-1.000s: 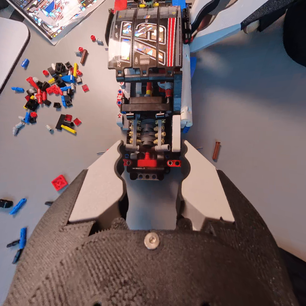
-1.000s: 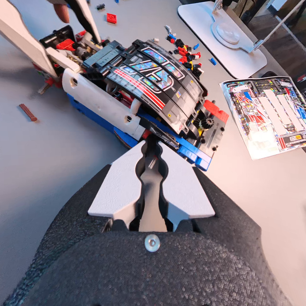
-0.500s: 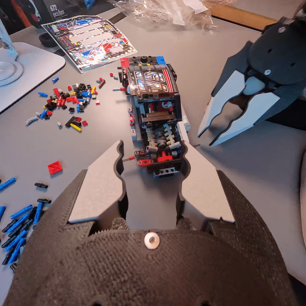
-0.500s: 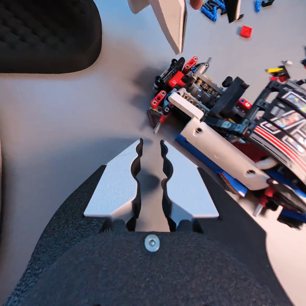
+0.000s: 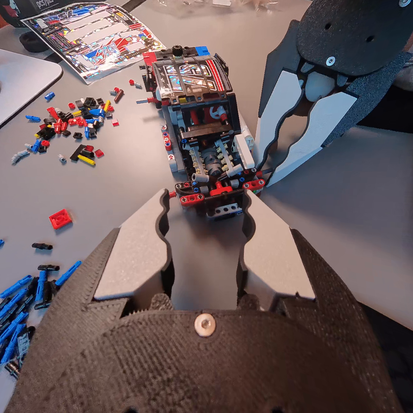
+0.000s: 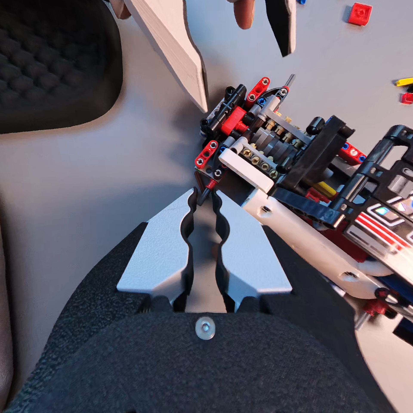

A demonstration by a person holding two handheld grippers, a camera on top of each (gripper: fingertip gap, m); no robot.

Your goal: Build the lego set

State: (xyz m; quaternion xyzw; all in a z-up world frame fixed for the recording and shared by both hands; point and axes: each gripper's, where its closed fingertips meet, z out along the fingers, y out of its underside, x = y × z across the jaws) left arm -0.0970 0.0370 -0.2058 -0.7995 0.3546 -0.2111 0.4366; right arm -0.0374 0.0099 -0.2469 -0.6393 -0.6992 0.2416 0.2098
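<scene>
Right wrist view: right gripper (image 6: 204, 194) at six o'clock, jaws narrow — flanking a dark axle (image 6: 206, 191) on the lego car (image 6: 279, 156). Left gripper (image 5: 205, 194) spread wide, empty — car at twelve o'clock on the grey table (image 5: 335, 223).

Left gripper (image 5: 205, 196) is hovering low with jaws spread wide. Right gripper (image 6: 204, 193) is angling down, jaws narrowly parted, nothing clamped between them.

Right claw (image 6: 204, 195), jaws narrowly parted around dark axle (image 6: 206, 191) at lego car (image 6: 290, 169) corner.
</scene>
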